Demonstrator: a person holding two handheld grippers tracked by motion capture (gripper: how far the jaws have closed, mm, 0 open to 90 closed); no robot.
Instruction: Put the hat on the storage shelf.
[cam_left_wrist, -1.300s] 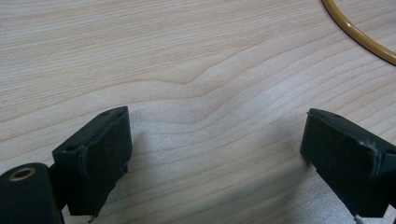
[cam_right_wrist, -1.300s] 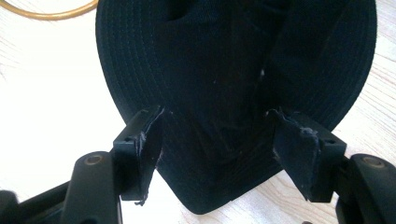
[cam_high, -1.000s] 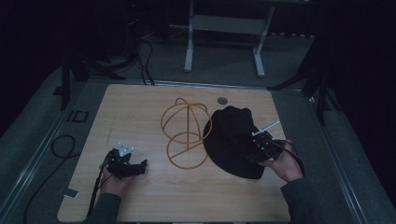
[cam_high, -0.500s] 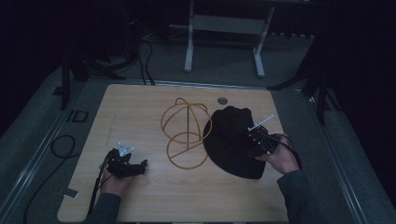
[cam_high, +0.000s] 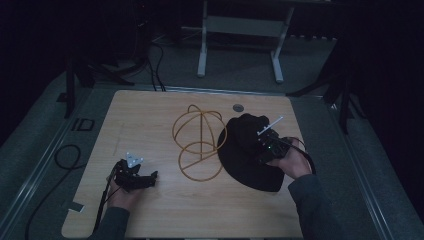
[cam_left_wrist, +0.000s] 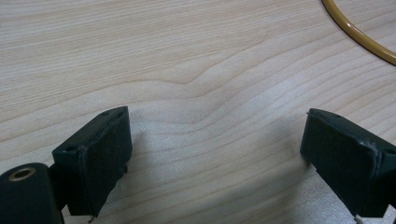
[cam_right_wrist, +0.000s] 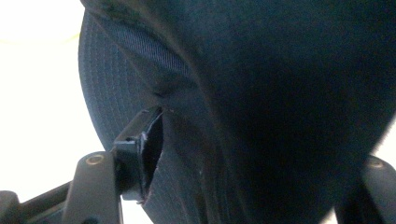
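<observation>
1. The left black two-jaw gripper rests low at the near left, held in the left hand, jaws spread wide.
2. The right black two-jaw gripper, held in the right hand, is clamped on dark fabric.

The black hat is the landmark here. In the high view the right gripper sits on top of the hat, and its jaws are lost against the dark fabric, so you can't really see what they're doing. In the right gripper view the hat is so close it's blurry and runs off the top and right edges, burying the right-hand jaw. Left of the hat, the wire hat frame is cut off at the left gripper view's corner.
</observation>
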